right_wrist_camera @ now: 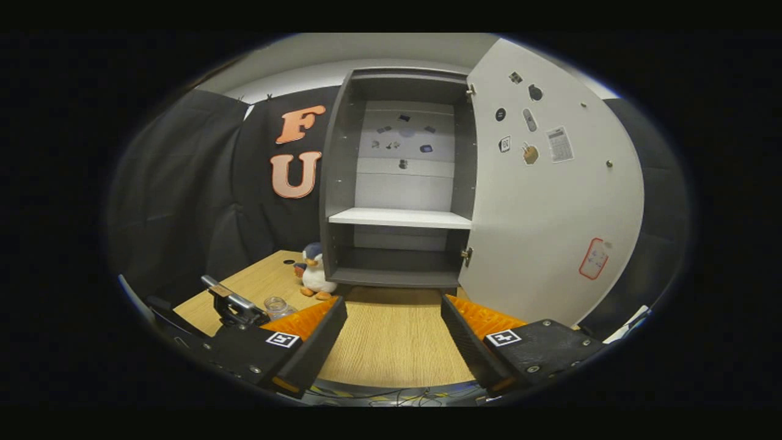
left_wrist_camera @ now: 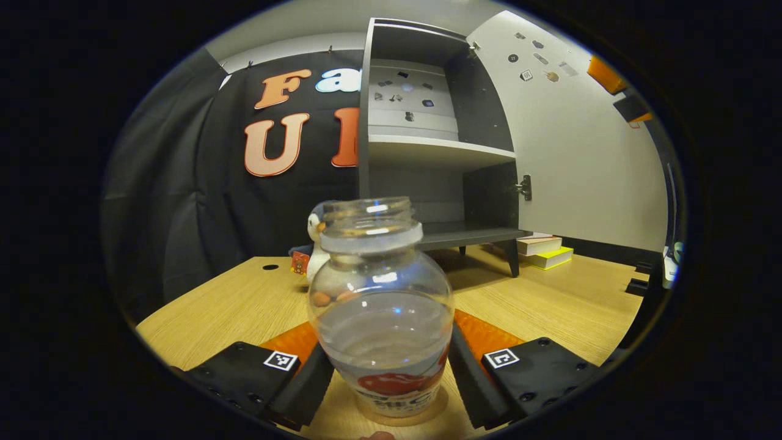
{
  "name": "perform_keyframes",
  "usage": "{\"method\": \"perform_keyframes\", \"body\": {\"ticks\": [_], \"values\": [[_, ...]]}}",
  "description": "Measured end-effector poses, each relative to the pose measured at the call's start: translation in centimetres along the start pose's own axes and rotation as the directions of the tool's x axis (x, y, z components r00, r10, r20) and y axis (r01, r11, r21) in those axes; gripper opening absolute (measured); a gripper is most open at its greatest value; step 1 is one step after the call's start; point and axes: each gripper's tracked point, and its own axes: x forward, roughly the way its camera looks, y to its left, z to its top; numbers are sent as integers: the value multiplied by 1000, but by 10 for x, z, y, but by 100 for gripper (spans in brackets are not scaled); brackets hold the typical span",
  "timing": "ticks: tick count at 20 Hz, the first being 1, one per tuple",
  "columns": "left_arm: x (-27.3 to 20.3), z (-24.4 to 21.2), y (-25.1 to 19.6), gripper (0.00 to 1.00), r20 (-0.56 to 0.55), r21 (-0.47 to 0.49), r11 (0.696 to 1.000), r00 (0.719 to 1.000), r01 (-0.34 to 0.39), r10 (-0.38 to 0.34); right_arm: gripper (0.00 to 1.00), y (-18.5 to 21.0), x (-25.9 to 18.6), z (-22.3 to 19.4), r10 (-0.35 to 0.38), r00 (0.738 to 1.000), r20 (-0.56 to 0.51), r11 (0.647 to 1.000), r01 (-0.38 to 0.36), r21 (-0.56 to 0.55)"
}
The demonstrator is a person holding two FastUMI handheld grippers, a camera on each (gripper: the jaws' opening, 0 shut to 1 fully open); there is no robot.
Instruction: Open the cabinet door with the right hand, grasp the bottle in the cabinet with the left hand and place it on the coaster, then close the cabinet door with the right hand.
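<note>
A clear glass bottle [left_wrist_camera: 385,305] with no lid stands upright on a round tan coaster [left_wrist_camera: 435,410] on the wooden table. My left gripper [left_wrist_camera: 391,345] is shut on the bottle's lower body, one finger pressing each side. In the right gripper view the bottle [right_wrist_camera: 278,305] is small at the left, with the left gripper's body [right_wrist_camera: 235,308] beside it. The dark grey cabinet [right_wrist_camera: 397,217] stands with its white door [right_wrist_camera: 550,201] swung wide to the right and bare shelves. My right gripper [right_wrist_camera: 394,305] is open and holds nothing, low over the table in front of the cabinet.
A plush penguin [right_wrist_camera: 314,275] sits on the table by the cabinet's left foot, just behind the bottle. Stacked books [left_wrist_camera: 547,250] lie under the open door. The wooden table [right_wrist_camera: 391,342] stretches from my grippers to the cabinet. Black cloth hangs on the left.
</note>
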Motion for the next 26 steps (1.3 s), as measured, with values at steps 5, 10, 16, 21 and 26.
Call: {"method": "perform_keyframes", "body": {"ticks": [5, 10, 16, 21, 26], "values": [[12, 25, 2, 96, 32, 12, 1000, 999, 2, -2, 95, 0, 4, 7, 3, 1000, 7, 1000, -3, 1], [16, 80, 2, 95, 100, 38, 999, 995, 4, -8, 95, -5, 2, 27, 2, 999, 38, 1000, -1, -16], [15, 155, -4, 95, 154, 67, 998, 988, 7, -17, 95, -25, -6, 61, -22, 996, 89, 1000, 23, -5], [9, 197, -7, 95, 144, 47, 999, 990, -9, 2, 95, -44, -10, 84, -51, 989, 138, 999, 52, -3], [-4, 233, -6, 95, 137, 30, 999, 990, -34, 29, 95, -62, -24, 100, -82, 979, 188, 996, 84, 2]]}}
